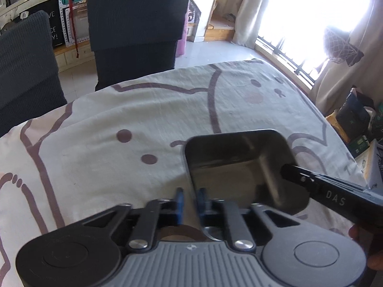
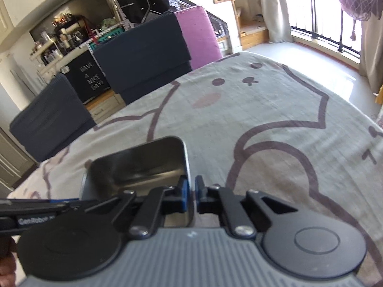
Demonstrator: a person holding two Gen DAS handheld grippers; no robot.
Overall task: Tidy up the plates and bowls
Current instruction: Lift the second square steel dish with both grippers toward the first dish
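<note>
a square metal dish point(image 1: 241, 167) sits on a table point(image 1: 100, 143) covered by a cream cloth printed with cartoon animal outlines, and two hand-held tools grip it from opposite sides.

in the left wrist view, the dish fills the lower middle and right of the frame. the left tool point(image 1: 191, 197) sits at the bottom centre, its blue pads drawn close together on the dish's near-left wall, one pad outside and one inside the rim. at the lower right, the dark arm of the right tool point(image 1: 287, 171) reaches in and meets the dish's right wall; its own pads are too dark to separate here. holding opposite walls likely keeps the shallow dish level for a two-handed lift or slide.

in the right wrist view, the dish point(image 2: 143, 165) lies at the lower left. the right tool point(image 2: 192, 191) at the bottom centre has its blue pads pinched on the dish's right wall, the thin metal edge showing between them. this view confirms that clamp, which the other hides. the left tool point(image 2: 36, 206) shows only as a dark bar entering from the left edge, its tip hidden.

two dark-covered chairs point(image 2: 143, 55) stand beyond the table. no other plates or bowls appear in either view.
</note>
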